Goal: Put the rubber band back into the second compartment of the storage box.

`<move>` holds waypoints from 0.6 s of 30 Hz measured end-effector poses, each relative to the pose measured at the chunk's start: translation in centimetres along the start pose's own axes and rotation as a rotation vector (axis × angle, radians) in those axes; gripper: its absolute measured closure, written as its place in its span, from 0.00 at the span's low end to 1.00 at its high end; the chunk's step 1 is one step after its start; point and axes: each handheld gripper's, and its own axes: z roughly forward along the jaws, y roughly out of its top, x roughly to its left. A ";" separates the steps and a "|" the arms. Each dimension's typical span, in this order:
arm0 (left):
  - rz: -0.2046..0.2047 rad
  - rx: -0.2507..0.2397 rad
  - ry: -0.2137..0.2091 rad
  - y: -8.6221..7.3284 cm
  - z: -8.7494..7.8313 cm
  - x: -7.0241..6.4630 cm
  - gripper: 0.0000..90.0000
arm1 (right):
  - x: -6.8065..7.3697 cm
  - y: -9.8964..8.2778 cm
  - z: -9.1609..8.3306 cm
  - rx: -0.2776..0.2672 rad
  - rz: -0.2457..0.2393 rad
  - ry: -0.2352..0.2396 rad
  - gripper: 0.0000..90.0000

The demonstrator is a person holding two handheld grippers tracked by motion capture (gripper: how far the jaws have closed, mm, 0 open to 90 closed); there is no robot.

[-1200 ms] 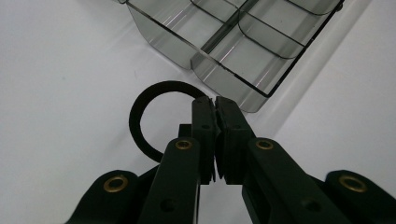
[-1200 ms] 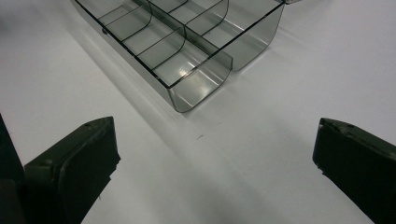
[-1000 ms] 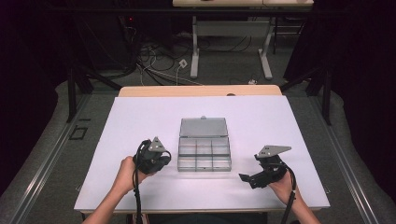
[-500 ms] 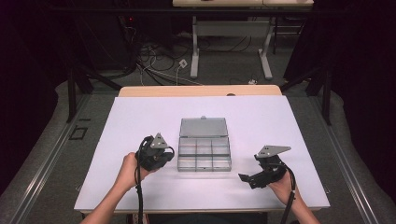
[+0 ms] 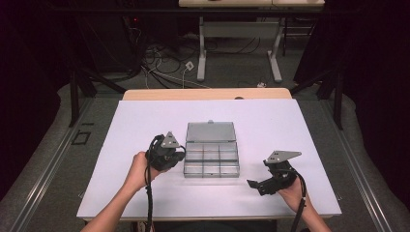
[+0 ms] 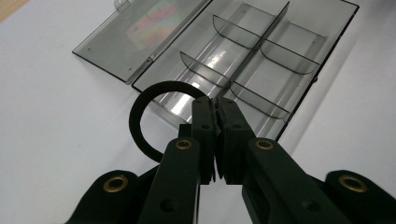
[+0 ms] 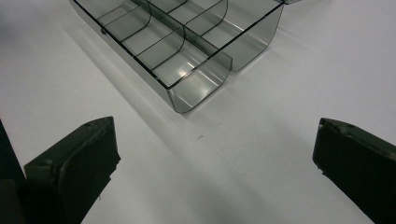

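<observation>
Tongs on the left (image 6: 215,105) are pressed together on the rim of a thin black ring (image 6: 140,123), pinching one short stretch of the band while the rest of the loop hangs free out to one side. In the high view this left pair (image 5: 181,155) sits just beside the left wall of the clear compartment box (image 5: 211,162), which lies open near the middle of the white surface (image 5: 145,125) with its lid (image 5: 211,131) folded flat toward the far edge. The right tongs (image 7: 215,163) stand wide apart, holding nothing, over bare surface toward the near right corner (image 5: 251,184).

Judging by its slim section, the ring looks very light and probably rubbery, so it may flex or swing in the grip; an edge pinch across the band, as here, seems the sensible hold. The box looks like stiff, smooth, light plastic that could skid if nudged, and its thin curved dividers (image 6: 261,51) leave narrow pockets for the ring.
</observation>
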 end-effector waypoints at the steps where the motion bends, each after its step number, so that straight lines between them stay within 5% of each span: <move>1: 0.007 0.004 -0.003 0.1 0.0 0.0 0.97 | 0.0 0.0 0.0 0.000 0.000 0.000 0.00; 18: 0.020 -0.022 -0.015 1.8 1.5 -0.3 0.97 | 0.0 0.0 0.0 0.010 -0.003 0.005 0.00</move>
